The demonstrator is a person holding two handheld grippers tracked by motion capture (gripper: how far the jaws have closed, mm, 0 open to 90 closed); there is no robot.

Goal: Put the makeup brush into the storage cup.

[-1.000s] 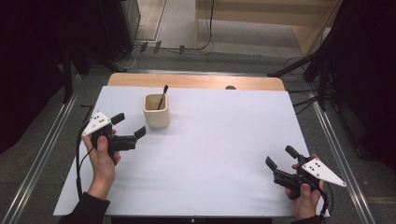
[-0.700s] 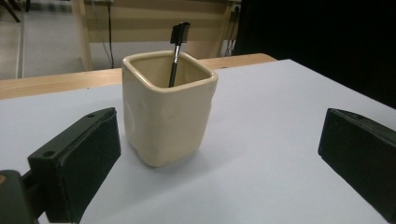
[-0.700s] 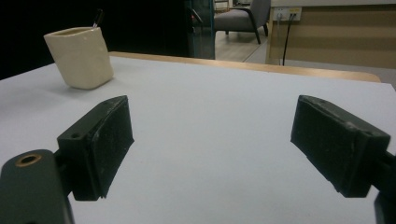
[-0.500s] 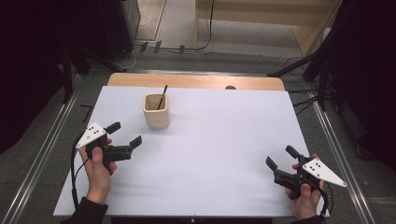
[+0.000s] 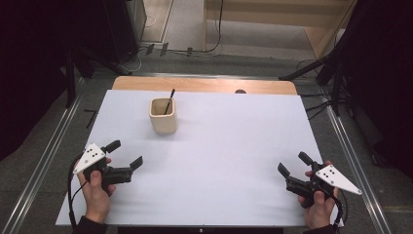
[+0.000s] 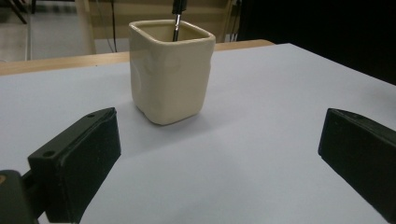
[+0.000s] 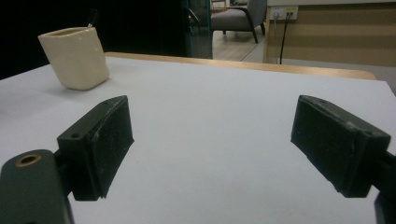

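A cream square cup (image 5: 162,116) (image 6: 169,70) (image 7: 76,57) stands on the white table sheet (image 5: 219,146), towards its far left. A thin black stick (image 5: 169,101) (image 6: 177,18) leans inside the cup. My left gripper (image 5: 123,153) (image 6: 219,158) rests near the front left, held in a hand; its jaws stand wide apart and hold nothing, pointing at the cup. At the front right my right gripper (image 5: 295,164) (image 7: 212,144) is open as well, with nothing between its jaws.
A wooden strip (image 5: 204,85) of the table shows beyond the sheet's far edge. Metal rails (image 5: 48,156) run along both sides. Cables (image 5: 214,46) lie on the floor behind, beside dark equipment and a wooden cabinet (image 5: 272,19).
The left hand has drawn its gripper back from beside the cup towards the front left corner. The right gripper has stayed where it was.
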